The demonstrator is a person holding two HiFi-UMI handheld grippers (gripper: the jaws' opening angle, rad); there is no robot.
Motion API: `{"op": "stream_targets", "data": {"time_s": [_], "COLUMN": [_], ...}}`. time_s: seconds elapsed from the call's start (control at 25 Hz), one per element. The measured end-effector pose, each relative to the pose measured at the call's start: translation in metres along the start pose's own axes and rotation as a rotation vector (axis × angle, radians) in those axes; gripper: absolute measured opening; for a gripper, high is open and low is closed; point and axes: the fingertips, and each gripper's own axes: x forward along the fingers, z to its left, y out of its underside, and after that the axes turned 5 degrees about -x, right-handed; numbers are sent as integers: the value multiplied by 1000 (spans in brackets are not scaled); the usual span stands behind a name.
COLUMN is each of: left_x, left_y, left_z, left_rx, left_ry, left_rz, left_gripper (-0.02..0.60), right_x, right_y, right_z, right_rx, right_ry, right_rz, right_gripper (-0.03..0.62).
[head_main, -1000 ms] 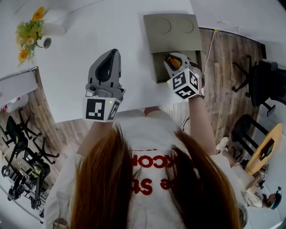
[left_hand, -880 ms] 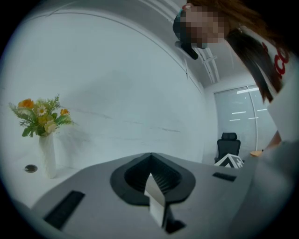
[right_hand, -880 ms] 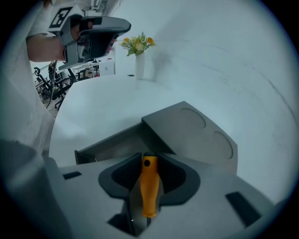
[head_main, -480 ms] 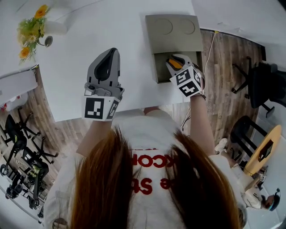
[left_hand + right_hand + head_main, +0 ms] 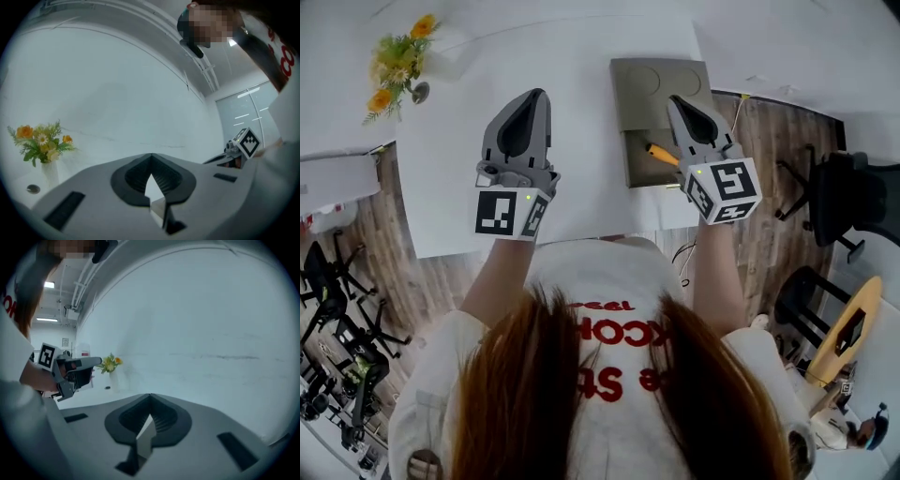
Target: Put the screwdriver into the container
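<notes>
At the near desk edge, left gripper: the grey two-jaw left gripper (image 5: 534, 96) hangs over the white desk (image 5: 581, 112), well apart from the work. Its jaws are pressed together on nothing.
Right gripper: the grey two-jaw right gripper (image 5: 679, 103) hovers over the container with its jaws closing fully together. Nothing is between them, so it holds nothing.
Screwdriver: the orange-handled screwdriver (image 5: 657, 152) lies in the open near compartment of the container, just beside the right gripper and free of it.
Container: the flat olive-grey rectangular container (image 5: 649, 103) sits at the desk's right corner, its near end close to the edge.
Risk, right gripper: it is low over the container, so a careless sweep as it pulls away could clip the rim and shove the container toward the desk edge.
Risk, screwdriver: if the tool rests on a wall instead of the floor, a nudge could roll it out.
Hidden, screwdriver: the shaft and tip are covered by the right gripper, so I cannot tell whether it lies flat.
Hidden, gripper views: both look at the pale wall and show neither the container nor the tool.
Hard to make out, far corner: a yellow and orange flower bunch in a white vase (image 5: 398, 66), too small for detail.
</notes>
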Motion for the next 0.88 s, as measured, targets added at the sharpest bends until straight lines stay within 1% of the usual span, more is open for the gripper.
{"op": "stream_targets", "data": {"time_s": [0.16,0.28,0.48,0.68,0.88], "left_x": [-1,-4,-12,-24,-35], "left_y": [-10,-16,-23,-30,-34], "left_z": [6,8,16,32,48], "left_rx": [13,28,48,94,93], "left_ry": [-17,-21,-56,-114,-162], "left_rz": [-17,-25,-41,-40,-43], "left_gripper": [0,0,0,0,0], "right_x": [-13,-21,-18,-1,15], "right_y": [-35,-52,-72,-93,-104], "right_z": [-7,-10,-5,15,33], "right_rx": [28,52,41,-25,-8], "right_ry": [65,90,69,40,1], "right_rz": [-143,-207,-251,-271,-297], "right_gripper": [5,5,5,5,5]}}
